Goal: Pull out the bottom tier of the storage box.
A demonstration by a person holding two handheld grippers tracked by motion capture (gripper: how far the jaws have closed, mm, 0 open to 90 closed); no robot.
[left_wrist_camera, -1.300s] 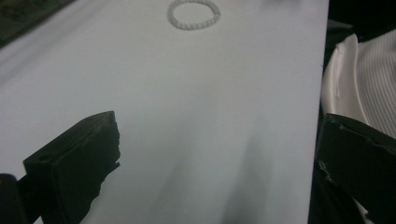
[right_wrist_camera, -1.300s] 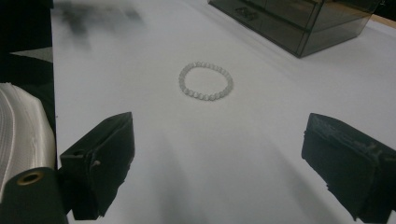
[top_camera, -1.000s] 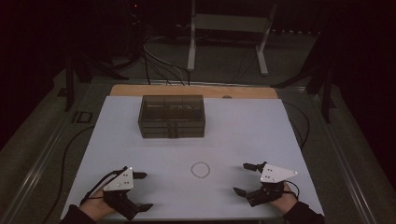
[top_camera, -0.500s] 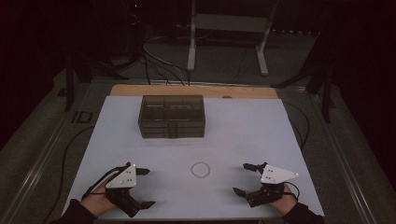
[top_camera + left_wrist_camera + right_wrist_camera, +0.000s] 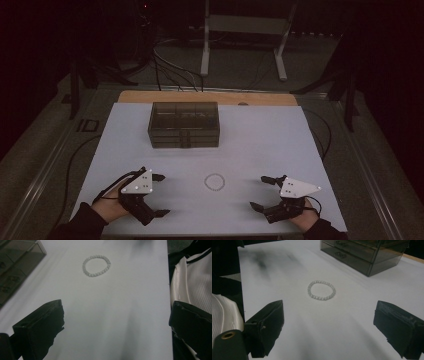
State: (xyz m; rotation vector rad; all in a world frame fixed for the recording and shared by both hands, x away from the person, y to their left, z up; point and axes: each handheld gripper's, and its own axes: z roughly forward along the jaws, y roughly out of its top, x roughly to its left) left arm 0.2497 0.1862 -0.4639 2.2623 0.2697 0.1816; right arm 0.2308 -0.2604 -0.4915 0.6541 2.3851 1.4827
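Bracelet (image 5: 215, 181): pale bead ring, flat on the white table (image 5: 260, 145), near the front edge, between the two grippers and touching neither; also seen ahead of the jaws in the left gripper view (image 5: 96, 266) and the right gripper view (image 5: 321, 290).
Left gripper (image 5: 161, 195): held low over the table to the left of the bracelet, jaws spread wide, nothing between them.
Right gripper (image 5: 260, 192): held low to the right of the bracelet, jaws likewise wide apart and empty.
Drawer box (image 5: 184, 124): smoky, see-through, with small drawers, farther back on the table, well apart from the bracelet.
Hands: left hand (image 5: 107, 207) and right hand (image 5: 306, 214) gripping the tools, dark sleeves at the bottom edge.
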